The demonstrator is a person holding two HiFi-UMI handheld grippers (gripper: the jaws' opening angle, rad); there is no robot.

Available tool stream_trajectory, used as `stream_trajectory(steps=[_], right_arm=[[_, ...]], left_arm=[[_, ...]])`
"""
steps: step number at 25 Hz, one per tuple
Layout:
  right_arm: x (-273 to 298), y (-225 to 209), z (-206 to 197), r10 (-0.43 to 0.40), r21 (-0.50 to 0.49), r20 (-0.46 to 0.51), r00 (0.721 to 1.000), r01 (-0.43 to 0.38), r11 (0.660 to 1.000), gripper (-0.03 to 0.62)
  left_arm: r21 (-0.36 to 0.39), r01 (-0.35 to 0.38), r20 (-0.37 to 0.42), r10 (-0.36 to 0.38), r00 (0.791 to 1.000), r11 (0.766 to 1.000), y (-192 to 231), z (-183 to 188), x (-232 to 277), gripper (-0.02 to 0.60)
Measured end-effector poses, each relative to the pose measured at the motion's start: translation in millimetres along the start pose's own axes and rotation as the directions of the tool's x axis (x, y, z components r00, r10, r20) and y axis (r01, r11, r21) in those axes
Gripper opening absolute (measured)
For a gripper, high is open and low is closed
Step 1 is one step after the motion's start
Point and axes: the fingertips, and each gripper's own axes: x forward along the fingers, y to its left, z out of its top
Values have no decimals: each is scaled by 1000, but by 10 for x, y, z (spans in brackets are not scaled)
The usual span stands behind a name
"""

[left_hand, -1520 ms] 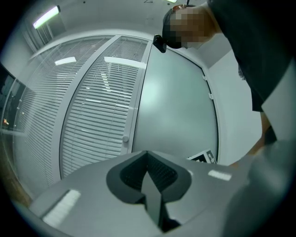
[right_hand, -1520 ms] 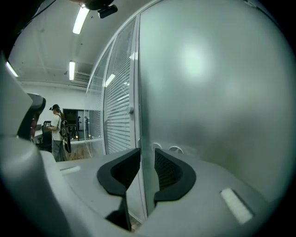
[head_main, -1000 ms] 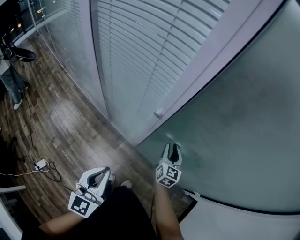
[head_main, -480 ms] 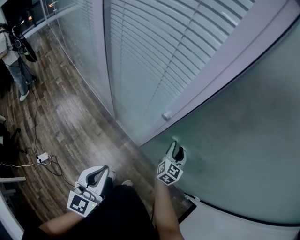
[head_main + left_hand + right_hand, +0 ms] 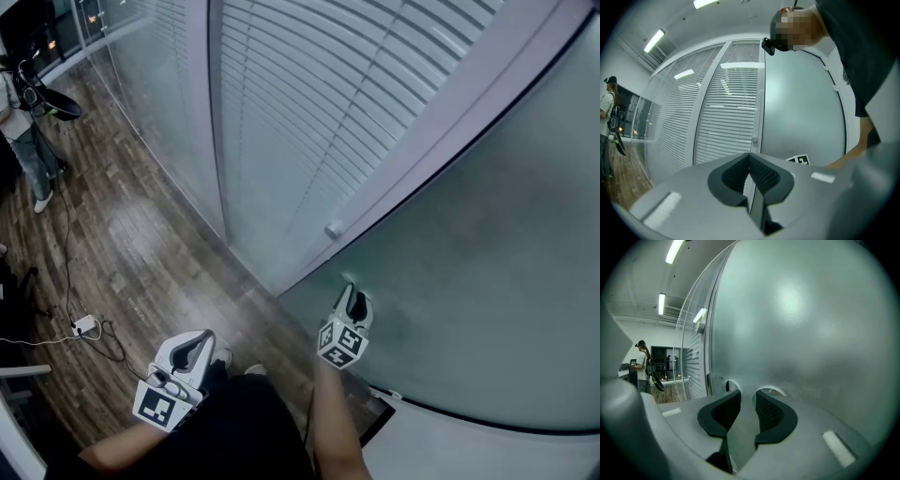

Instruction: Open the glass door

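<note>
Wood floor (image 5: 141, 253), one glass door (image 5: 487, 253), left gripper (image 5: 750, 164) closed, right gripper (image 5: 747, 397) closing, apart, empty.

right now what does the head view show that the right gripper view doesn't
Only the head view: the white adapter with its cable on the floor, the left gripper, and the marker cube on the right gripper. Only the right gripper view: the ceiling lights. Both: the frosted glass door, a person standing far off, and the right gripper at the door, its jaws apart after just closing somewhat, nothing held between them.
</note>
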Motion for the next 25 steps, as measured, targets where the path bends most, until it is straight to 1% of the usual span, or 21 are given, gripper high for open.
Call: stream_trajectory(steps=[8,13,17,20,22,25], right_arm=[[-176,82,-4,1,-8,-11,1000,-2,1000,101],[-328,140,-43,4,-24,-19,1000,-5,1000,101],[-499,171,-137,-2,-15,-11,1000,2,1000,103],[-623,229,-227,21,-13,-1,1000,-21,1000,103],[-709,280,-187,46,-19,-1,999,-46,999,101],[-862,385,-175,59,-22,-8,998,-60,998,101]], left_arm=[[-5,54,48,-54,997,999,56,116,-134,0],[-21,66,22,-66,998,998,131,50,-318,0],[-27,68,19,-67,998,997,192,-36,-524,0],[-35,75,8,-75,997,997,238,-162,-635,0],[-49,96,16,-95,995,994,236,-122,-640,0],[-79,153,39,-150,988,985,143,-54,-619,0]])
